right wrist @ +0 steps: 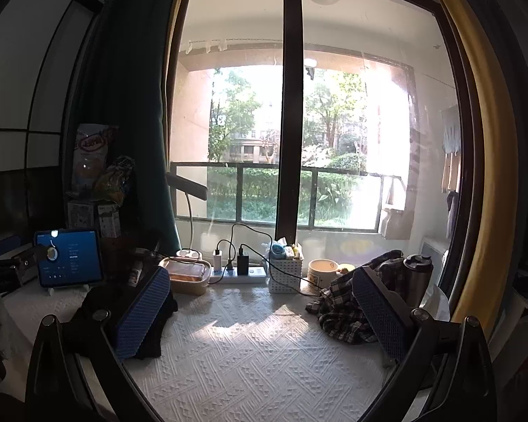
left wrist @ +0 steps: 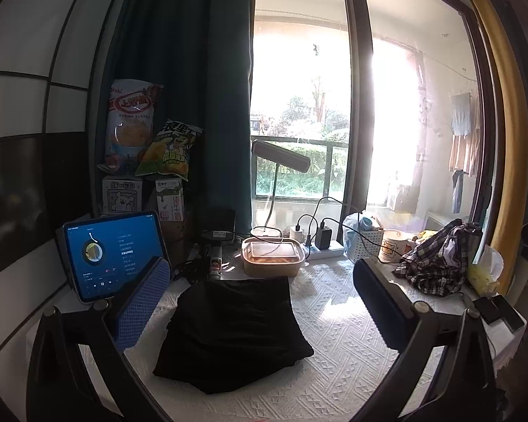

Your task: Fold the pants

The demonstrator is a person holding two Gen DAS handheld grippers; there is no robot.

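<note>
Lying folded into a compact dark bundle on the white textured tablecloth (left wrist: 334,316), the black pants (left wrist: 232,330) are sitting between the wide-spread fingers of my left gripper (left wrist: 264,302), which is hovering above them and gripping nothing. I am holding my right gripper (right wrist: 260,313) just as wide, and it too is carrying nothing; from its camera the pants (right wrist: 102,302) are showing only as a dark heap mostly hidden behind the left finger pad.

Just behind the pants a lidded food container (left wrist: 272,255) is standing, with a white power strip (left wrist: 324,249) and its chargers beside it, and a desk lamp (left wrist: 281,156) is leaning over them. To the left a tablet (left wrist: 114,253) is glowing on a stand, partly blocked by my left finger pad, with snack bags (left wrist: 133,126) stacked on boxes behind it. To the right a crumpled plaid garment (left wrist: 436,260) is lying near a mug (left wrist: 392,246) and a white perforated basket (left wrist: 360,244).

Glare from the window is washing out much of the left view. Only the right camera is showing a dark metal flask (right wrist: 417,274) behind the plaid garment, while only the left one is catching the two phones (left wrist: 498,311) at the table's right edge.
</note>
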